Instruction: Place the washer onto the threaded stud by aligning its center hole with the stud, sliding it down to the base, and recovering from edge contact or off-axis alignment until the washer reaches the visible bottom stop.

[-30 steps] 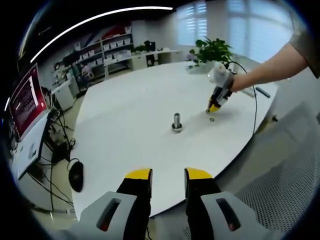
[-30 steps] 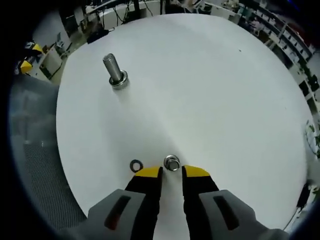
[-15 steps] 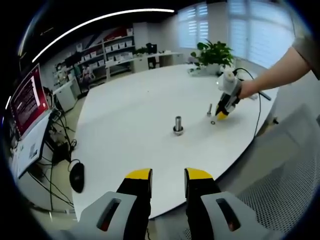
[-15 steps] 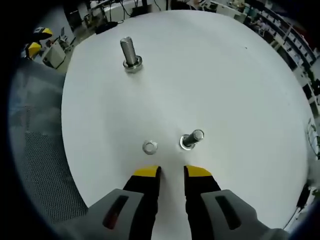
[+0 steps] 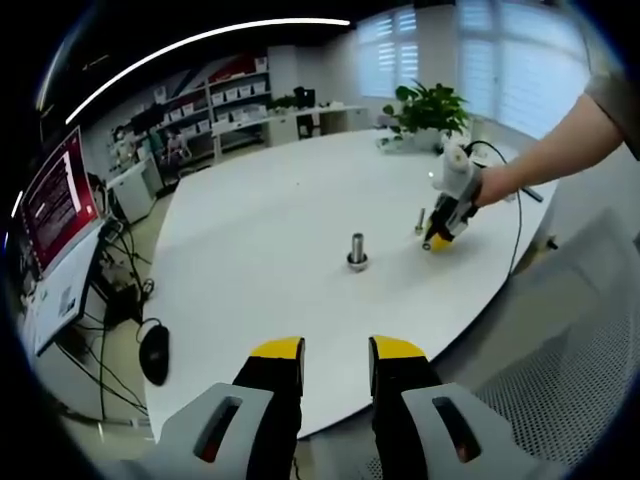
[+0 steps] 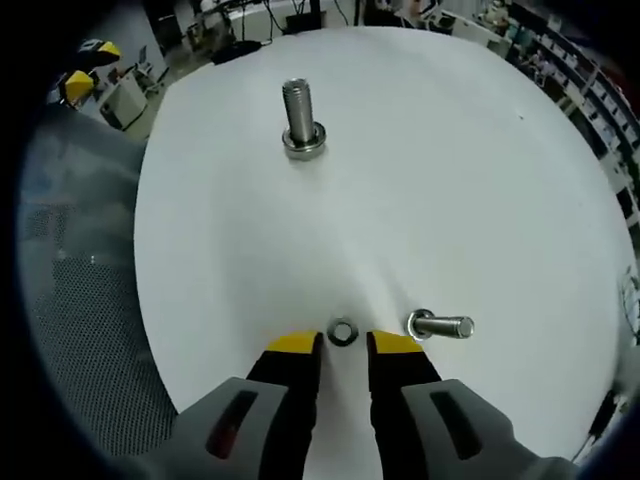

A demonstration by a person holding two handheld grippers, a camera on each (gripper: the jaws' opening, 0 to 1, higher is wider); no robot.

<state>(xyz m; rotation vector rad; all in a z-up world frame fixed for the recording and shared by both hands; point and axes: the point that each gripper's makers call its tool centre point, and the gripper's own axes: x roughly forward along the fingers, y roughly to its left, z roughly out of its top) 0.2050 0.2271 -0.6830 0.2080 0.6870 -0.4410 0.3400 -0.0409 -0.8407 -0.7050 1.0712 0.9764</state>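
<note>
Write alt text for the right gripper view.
The right gripper hangs open over a round white table, a small washer lying between its yellow tips. A second bolt is beside it; the threaded stud stands beyond.

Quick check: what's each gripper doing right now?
Left gripper: open, holding nothing.
Right gripper: open, tips at the washer lying on the table, not gripping it.

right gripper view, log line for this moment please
stage: reach | right claw: open, tips either side of washer lying flat on table | stud: upright, bare, far off | left claw: open, idle
</note>
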